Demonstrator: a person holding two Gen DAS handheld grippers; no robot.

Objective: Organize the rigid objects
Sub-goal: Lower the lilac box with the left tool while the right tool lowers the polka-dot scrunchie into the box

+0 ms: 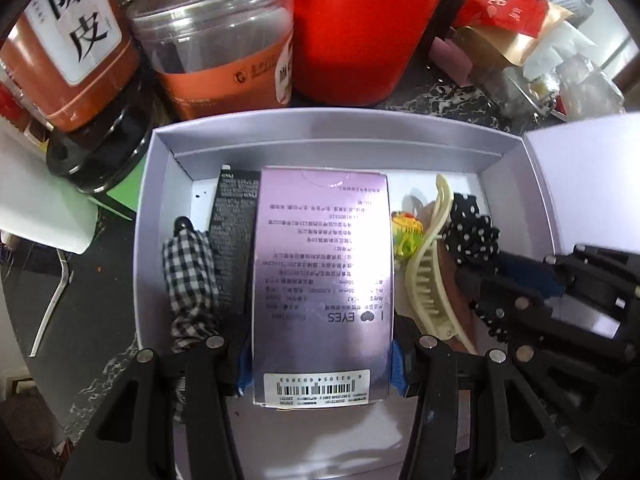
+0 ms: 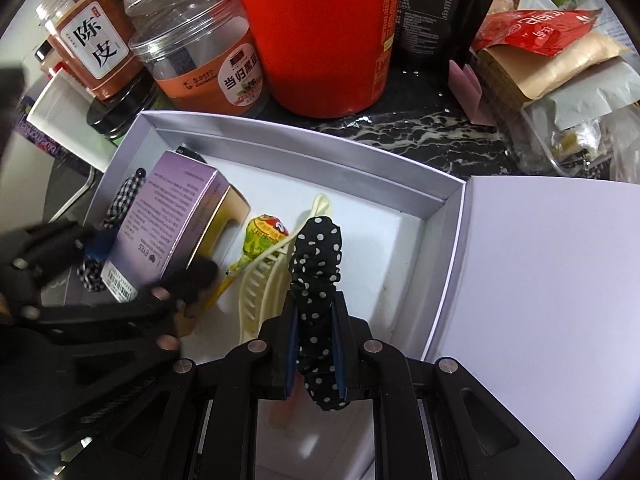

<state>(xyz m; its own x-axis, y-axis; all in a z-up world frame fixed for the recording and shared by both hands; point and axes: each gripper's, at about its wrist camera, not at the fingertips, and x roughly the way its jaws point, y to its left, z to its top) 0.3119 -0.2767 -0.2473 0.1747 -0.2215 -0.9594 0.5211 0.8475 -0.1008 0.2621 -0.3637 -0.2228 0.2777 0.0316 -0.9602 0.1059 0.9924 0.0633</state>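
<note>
A white open box holds the items. My left gripper is shut on a purple carton and holds it over the box's left half. My right gripper is shut on a black polka-dot scrunchie above the box's middle. A cream hair claw and a wrapped lollipop lie between them. A checked scrunchie and a black carton lie at the left.
The box lid stands open at the right. Behind the box stand a red canister, clear jars and an orange-labelled jar. Packets are piled at the back right.
</note>
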